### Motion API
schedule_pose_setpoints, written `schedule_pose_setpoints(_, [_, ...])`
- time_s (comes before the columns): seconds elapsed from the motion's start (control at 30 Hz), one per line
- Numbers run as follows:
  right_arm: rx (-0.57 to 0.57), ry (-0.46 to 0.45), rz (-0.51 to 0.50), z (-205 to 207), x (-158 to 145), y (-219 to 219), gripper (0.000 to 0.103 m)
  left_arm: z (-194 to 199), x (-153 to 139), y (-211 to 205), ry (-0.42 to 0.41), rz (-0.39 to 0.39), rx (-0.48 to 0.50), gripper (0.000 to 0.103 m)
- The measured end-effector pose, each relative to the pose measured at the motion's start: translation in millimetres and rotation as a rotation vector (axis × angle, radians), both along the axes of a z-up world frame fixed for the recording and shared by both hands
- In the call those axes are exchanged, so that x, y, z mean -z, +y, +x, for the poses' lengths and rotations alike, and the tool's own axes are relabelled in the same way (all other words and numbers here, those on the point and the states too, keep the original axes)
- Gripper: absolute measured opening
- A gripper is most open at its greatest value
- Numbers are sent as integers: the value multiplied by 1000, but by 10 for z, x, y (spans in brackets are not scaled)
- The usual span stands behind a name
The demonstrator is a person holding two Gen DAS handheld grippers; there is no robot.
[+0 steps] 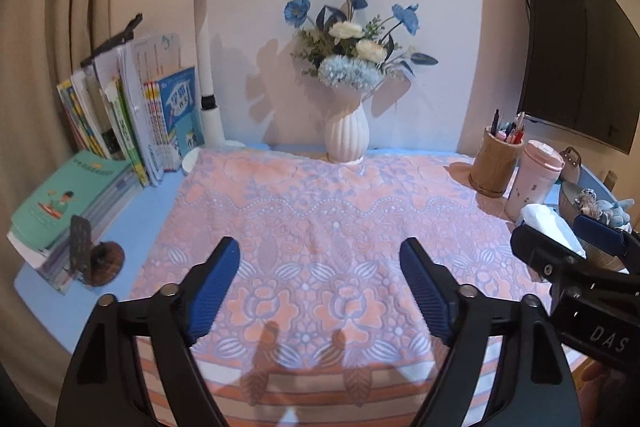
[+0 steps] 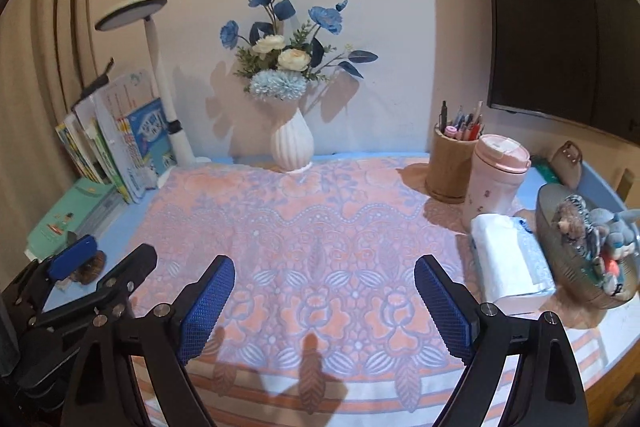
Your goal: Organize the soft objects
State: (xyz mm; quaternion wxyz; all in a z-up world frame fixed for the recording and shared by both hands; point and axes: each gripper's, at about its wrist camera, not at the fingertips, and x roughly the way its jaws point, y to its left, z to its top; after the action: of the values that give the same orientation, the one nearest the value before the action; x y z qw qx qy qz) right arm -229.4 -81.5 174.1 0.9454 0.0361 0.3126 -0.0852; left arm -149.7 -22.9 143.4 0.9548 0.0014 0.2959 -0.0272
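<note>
Centrally, bare blanket [image 1: 320,219], cluttered edges.

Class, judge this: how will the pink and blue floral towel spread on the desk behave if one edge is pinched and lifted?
The towel lies flat and follows the desk edge, so it will probably drape limply. Its plush-looking surface suggests easy gripping. The vase standing at its far edge might tip if the towel is dragged.

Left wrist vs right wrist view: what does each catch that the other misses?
Left wrist only: the phone stand in full, beside the stacked books.
Right wrist only: the whole tissue pack and the basket of plush toys.
Both: flower vase, lamp, pen holder, pink cup, the spread blanket, and both grippers open, left gripper, right gripper.
</note>
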Motion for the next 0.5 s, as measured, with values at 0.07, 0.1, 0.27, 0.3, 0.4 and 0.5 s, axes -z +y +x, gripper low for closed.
schedule_pose_setpoints(0.07, [-2,23,2,42,69,13,91,35,87,9,22,6,-4,81])
schedule_pose_setpoints(0.1, [-2,35,4,65,115,28,91,46,120,5,31,8,0,81])
schedule_pose_setpoints(0.27, [-5,47,16,113,163,26,91,71,138,29,36,4,-9,81])
schedule_pose_setpoints(0.3, [-4,46,13,112,161,27,91,75,137,40,38,-5,-7,81])
schedule_pose_setpoints(0.4, [1,50,3,112,173,44,91,88,150,35,46,-9,-8,81])
schedule_pose_setpoints(0.5, [4,58,10,112,190,19,91,105,166,16,57,-9,-9,81])
